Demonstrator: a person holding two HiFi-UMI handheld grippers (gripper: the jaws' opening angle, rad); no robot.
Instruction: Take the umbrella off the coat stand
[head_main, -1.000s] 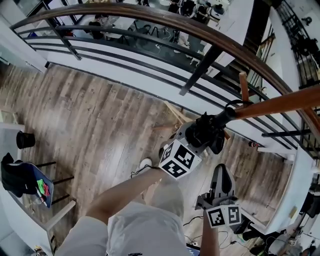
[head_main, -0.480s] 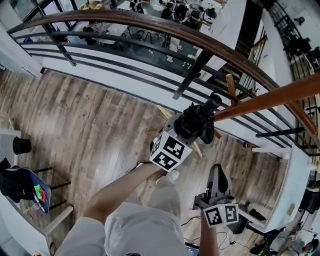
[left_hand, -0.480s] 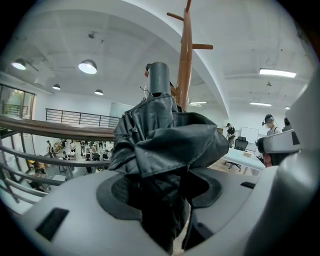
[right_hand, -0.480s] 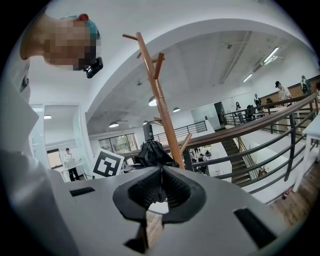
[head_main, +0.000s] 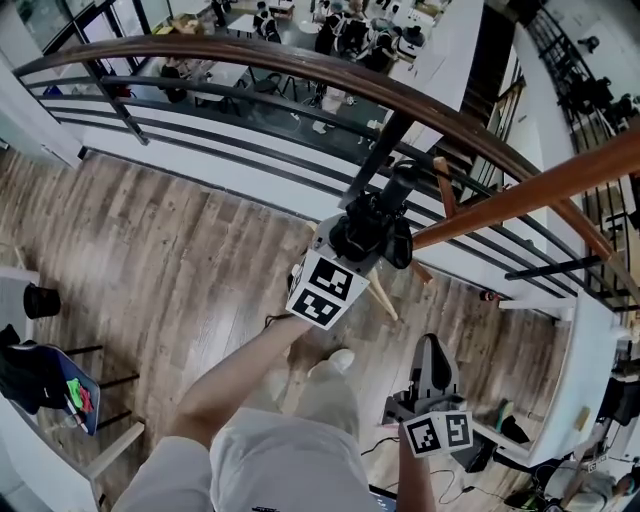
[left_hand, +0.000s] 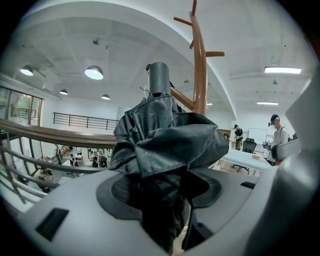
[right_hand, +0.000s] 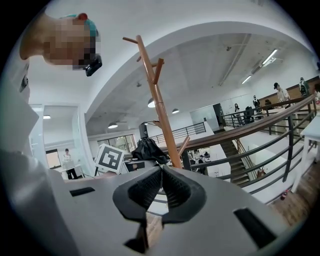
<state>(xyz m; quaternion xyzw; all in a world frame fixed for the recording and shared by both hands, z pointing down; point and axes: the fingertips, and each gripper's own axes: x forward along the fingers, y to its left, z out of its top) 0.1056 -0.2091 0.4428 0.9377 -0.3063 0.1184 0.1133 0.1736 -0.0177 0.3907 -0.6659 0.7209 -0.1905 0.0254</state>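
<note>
The left gripper (head_main: 366, 236) grips the black folded umbrella (head_main: 388, 212), just beside the brown coat stand (head_main: 540, 190) and in front of the wooden railing (head_main: 250, 55). The right gripper (head_main: 431, 352) is lower and well apart, above the plank floor (head_main: 180, 230). Each gripper shows 1 marker cube.

black folded cloth umbrella (left_hand: 167, 145): crinkled fabric, faint sheen
reddish-brown wooden coat stand (left_hand: 200, 80): smooth, glossy
grey-brown plank floor (head_main: 180, 240): grained wood

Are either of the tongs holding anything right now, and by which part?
The left tongs grip the folded black umbrella around its bunched fabric. The right tongs are shut on nothing.
</note>
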